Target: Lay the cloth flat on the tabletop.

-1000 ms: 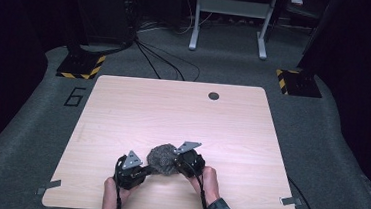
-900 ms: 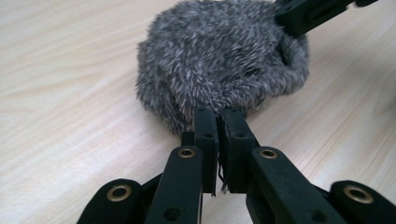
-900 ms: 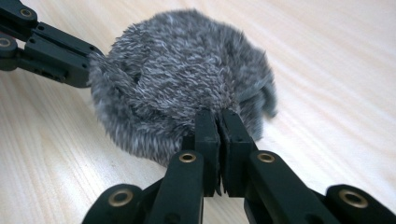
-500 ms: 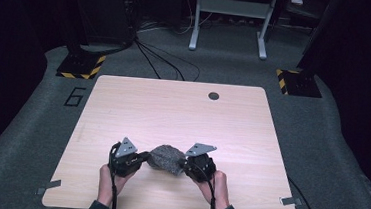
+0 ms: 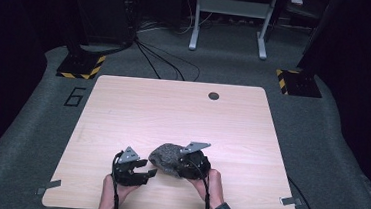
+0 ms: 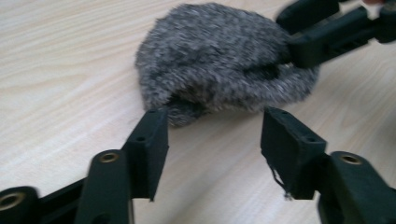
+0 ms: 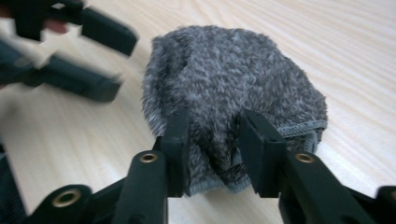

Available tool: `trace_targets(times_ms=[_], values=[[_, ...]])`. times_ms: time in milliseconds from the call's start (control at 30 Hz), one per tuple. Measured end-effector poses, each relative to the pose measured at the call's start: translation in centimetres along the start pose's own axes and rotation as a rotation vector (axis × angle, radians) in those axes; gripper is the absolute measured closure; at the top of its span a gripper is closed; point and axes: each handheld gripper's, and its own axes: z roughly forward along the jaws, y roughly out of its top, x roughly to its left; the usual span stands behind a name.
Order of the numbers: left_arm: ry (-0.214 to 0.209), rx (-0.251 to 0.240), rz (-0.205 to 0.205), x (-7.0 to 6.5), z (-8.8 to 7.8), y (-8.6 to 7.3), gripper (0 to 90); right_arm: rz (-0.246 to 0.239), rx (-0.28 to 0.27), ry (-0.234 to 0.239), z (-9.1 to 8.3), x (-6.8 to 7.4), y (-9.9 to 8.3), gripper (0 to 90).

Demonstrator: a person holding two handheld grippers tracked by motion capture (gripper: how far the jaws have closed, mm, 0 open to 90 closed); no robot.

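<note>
Now | left claw [image 6: 212, 140] opening, empty | right claw [image 7: 212, 140] opening, around grey cloth [image 5: 166, 158]

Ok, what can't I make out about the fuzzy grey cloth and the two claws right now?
- Grey cloth: its underside and fold layers are hidden by its own bulk.
- Right claw: its jaws have just been opening with a fold between them; the pile hides whether the pads press on it.
- Left claw: open short of the cloth, blurred in the right gripper view.
- Small dark disc: too small to identify in the high view.
</note>
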Motion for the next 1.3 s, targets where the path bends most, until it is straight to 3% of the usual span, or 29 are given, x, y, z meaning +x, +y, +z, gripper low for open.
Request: trace_targets(times_ms=[133, 300, 433, 533, 600, 633, 667, 700, 833, 933, 1100, 1300], values=[[0.013, 0.000, 0.000, -1.2, 0.8, 0.2, 35.8, 0.022, 0.001, -0.030, 0.5, 0.1, 0.1, 54.6], [0.021, -0.026, -0.053, -1.4, 1.6, 0.3, 26.4, 0.044, -0.028, -0.092, 0.4, -0.1, 0.1, 50.2], [0.027, -0.024, -0.078, -0.9, 1.8, 0.6, 26.3, 0.054, -0.038, -0.110, 0.2, -0.5, 0.2, 49.0], [0.040, -0.005, -0.089, -0.9, 2.4, 0.7, 31.8, 0.056, 0.032, -0.089, 1.3, -0.7, 0.1, 48.0], [0.039, 0.005, -0.083, -1.0, 2.8, 0.7, 37.8, 0.031, 0.080, -0.080, 2.3, -0.6, -0.1, 52.7], [0.038, 0.020, -0.084, -1.1, 3.0, 0.7, 45.1, 0.020, 0.094, -0.077, 2.7, -0.4, -0.3, 58.1], [0.033, 0.039, -0.068, -1.1, 3.4, 0.7, 51.4, 0.012, 0.103, -0.074, 3.0, -0.2, -0.4, 63.1], [0.032, 0.045, -0.056, -1.2, 3.5, 0.6, 63.6, -0.004, 0.106, -0.070, 3.2, -0.1, -0.6, 69.3], [0.033, 0.050, -0.051, -1.0, 3.5, 0.3, 82.3, -0.002, 0.075, -0.079, 2.3, -0.3, -0.7, 76.1], [0.027, 0.030, -0.054, -0.6, 2.8, 0.3, 86.5, 0.009, 0.032, -0.092, 0.9, -0.9, -0.6, 77.5], [0.029, -0.001, -0.046, -0.3, 1.9, 0.7, 87.8, 0.008, -0.004, -0.068, -1.0, -1.2, -0.2, 77.5], [0.044, -0.021, -0.046, 0.5, 0.8, 1.0, 88.2, 0.017, -0.027, -0.095, -1.7, -1.2, 0.0, 80.3]])
